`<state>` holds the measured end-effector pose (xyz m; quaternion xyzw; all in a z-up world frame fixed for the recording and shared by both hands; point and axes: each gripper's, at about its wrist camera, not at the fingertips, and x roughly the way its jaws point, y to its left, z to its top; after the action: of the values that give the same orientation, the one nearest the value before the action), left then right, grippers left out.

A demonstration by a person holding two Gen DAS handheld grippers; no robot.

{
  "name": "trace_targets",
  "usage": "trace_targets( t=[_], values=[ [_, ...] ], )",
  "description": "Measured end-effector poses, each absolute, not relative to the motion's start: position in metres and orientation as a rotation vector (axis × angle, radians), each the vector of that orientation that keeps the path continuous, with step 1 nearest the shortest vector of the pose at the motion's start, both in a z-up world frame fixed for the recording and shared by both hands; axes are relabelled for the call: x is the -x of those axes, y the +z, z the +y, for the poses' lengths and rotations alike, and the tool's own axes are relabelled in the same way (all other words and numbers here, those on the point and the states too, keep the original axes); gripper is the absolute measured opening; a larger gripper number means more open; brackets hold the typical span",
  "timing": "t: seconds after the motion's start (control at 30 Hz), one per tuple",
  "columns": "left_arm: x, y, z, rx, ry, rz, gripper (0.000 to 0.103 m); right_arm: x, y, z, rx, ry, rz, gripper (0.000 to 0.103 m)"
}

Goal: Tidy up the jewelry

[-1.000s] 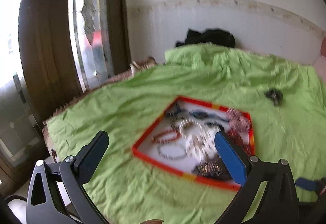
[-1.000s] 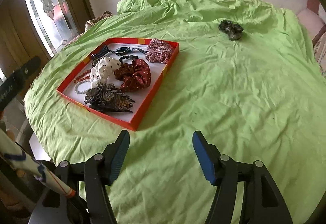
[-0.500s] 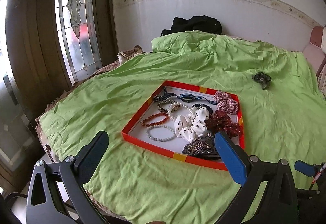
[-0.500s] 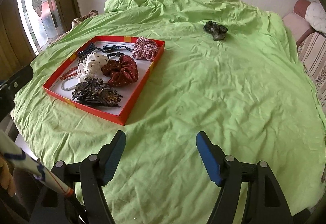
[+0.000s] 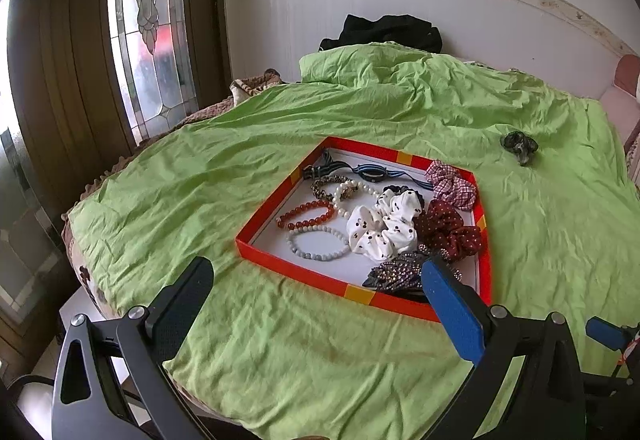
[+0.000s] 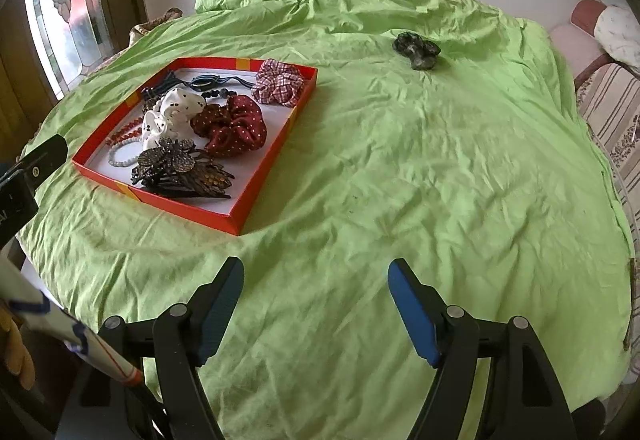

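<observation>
A shallow red tray lies on a bed under a green sheet. It holds bead bracelets, a white dotted scrunchie, a dark red dotted scrunchie, a checked scrunchie, striped bands and dark jewelled clips. A dark green scrunchie lies alone on the sheet, far right of the tray. My left gripper hangs open short of the tray's near edge. My right gripper, jaws opening with nothing between them, hovers over bare sheet.
A wall and black cloth lie beyond the bed. A leaded-glass window and dark wood frame stand at the left. A striped cushion sits past the bed's right edge. A sleeve shows low left in the right wrist view.
Both views have tilted, so the tray and bed now sit lower and clearer in the left wrist view. The right gripper's jaws have spread wider. Nothing on the bed has moved.
</observation>
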<state>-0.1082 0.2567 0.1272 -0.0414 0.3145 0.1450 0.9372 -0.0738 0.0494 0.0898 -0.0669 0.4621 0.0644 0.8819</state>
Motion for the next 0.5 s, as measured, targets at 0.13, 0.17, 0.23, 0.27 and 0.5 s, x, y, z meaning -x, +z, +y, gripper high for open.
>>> trace_targets(
  t=[0.13, 0.17, 0.23, 0.27, 0.5],
  values=[
    [0.108, 0.126, 0.258, 0.088, 0.293, 0.646, 0.103, 0.075, 0.089, 0.054, 0.149, 0.141, 0.966, 0.08],
    [0.108, 0.125, 0.258, 0.089, 0.293, 0.647, 0.103, 0.076, 0.088, 0.057, 0.157, 0.145, 0.966, 0.081],
    [0.107, 0.124, 0.259, 0.093, 0.292, 0.65, 0.103, 0.077, 0.087, 0.061, 0.166, 0.151, 0.966, 0.081],
    [0.107, 0.123, 0.259, 0.096, 0.29, 0.652, 0.103, 0.078, 0.087, 0.063, 0.172, 0.156, 0.966, 0.081],
    [0.109, 0.118, 0.262, 0.104, 0.29, 0.656, 0.103, 0.079, 0.086, 0.069, 0.182, 0.151, 0.968, 0.082]
  ],
)
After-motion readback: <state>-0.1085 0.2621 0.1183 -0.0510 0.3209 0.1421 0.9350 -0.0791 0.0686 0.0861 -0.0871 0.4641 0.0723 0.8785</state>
